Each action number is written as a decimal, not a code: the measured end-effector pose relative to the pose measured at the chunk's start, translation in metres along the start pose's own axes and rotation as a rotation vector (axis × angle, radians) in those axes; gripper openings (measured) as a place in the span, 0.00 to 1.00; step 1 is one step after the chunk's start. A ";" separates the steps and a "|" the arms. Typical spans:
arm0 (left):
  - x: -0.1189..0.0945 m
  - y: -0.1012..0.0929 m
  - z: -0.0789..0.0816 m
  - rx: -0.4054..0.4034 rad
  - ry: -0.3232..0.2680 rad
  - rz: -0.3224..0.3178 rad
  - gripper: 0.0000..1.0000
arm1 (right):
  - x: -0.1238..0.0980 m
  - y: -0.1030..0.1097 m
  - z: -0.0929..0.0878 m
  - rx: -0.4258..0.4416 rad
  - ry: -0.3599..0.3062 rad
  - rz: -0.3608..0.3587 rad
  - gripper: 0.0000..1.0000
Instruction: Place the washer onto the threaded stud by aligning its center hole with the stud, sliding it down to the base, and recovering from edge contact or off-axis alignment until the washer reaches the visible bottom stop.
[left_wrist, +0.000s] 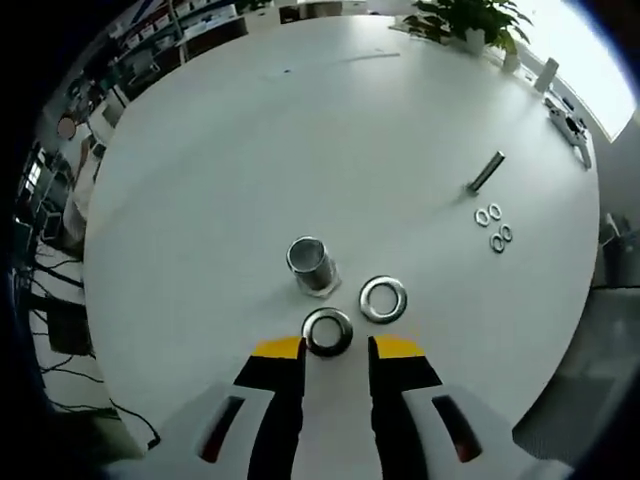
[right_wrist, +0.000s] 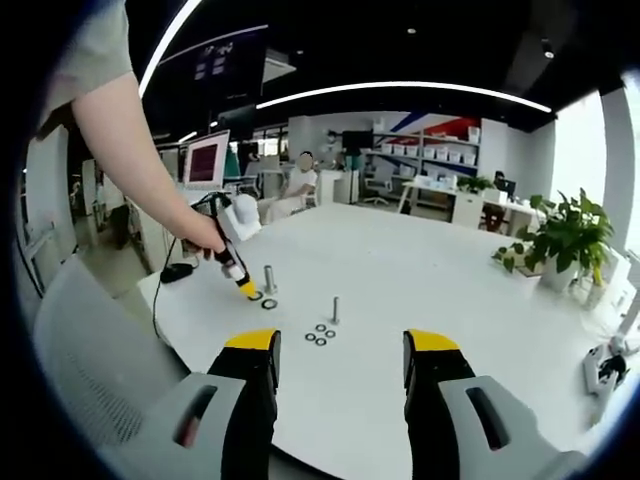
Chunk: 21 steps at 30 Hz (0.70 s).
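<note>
My left gripper (left_wrist: 335, 347) jaws straddle a washer (left_wrist: 328, 331) beside the stud (left_wrist: 310, 263), perhaps untouched; my right gripper (right_wrist: 340, 350) gapes empty over the white office counter (right_wrist: 420, 270).

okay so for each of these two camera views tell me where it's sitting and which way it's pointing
Left gripper view: rides low over the white table, looking down past its open left gripper at a large washer and the upright stud.
Right gripper view: held back at the table's edge, facing across the room past the open right gripper; the person's arm shows.
Shared: table, stud, washers.
</note>
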<state>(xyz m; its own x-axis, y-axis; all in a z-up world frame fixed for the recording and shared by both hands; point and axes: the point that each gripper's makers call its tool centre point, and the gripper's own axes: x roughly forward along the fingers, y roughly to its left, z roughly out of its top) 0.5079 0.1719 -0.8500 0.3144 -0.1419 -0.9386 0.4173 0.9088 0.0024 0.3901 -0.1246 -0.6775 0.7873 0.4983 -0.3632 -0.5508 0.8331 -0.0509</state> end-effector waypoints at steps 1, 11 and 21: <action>0.000 -0.001 0.001 -0.007 0.002 -0.001 0.23 | 0.000 -0.001 -0.001 0.001 0.002 -0.002 0.52; -0.004 -0.016 -0.004 0.025 0.042 0.014 0.23 | -0.001 -0.003 -0.002 0.004 0.009 -0.017 0.51; -0.002 -0.010 -0.005 0.036 0.068 0.012 0.24 | 0.000 -0.004 -0.003 0.005 0.017 -0.017 0.51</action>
<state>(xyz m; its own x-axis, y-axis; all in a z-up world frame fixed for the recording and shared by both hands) 0.4989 0.1654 -0.8501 0.2610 -0.1030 -0.9598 0.4451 0.8952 0.0250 0.3916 -0.1288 -0.6806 0.7920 0.4796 -0.3779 -0.5355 0.8429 -0.0524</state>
